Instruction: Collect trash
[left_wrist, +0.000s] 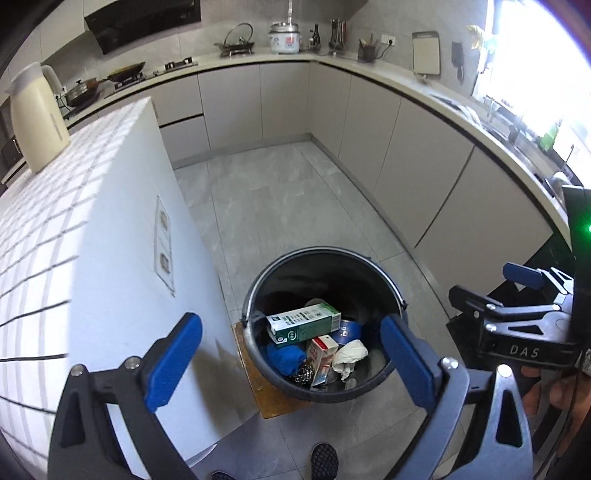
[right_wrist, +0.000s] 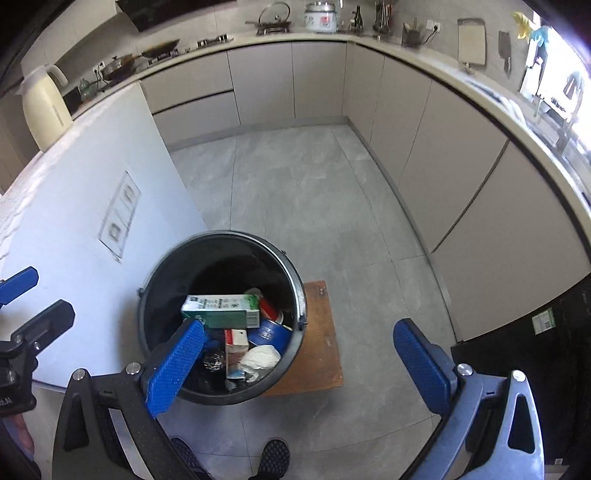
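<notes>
1. On the far left of the left wrist view, a cream jug stands on a white counter with a grid pattern on top.
2. Next to the counter's side wall, a black bucket sits on a small brown board on the grey floor.
3. Inside the bucket lies the trash: a green and white carton on top, a blue cloth, a small red and white box, a shiny metal scrubber, a blue tin and a crumpled white tissue.
4. Above the bucket, the left gripper has its blue fingers spread wide apart, with nothing between them.
5. To the right, the right gripper is also wide open and holds nothing. One of its blue fingers shows in front of the bucket's rim in the right wrist view.
6. At the bottom edge, a person's dark shoes stand on the floor.
7. Along the back and right side, grey cupboards run under a long worktop.
</notes>
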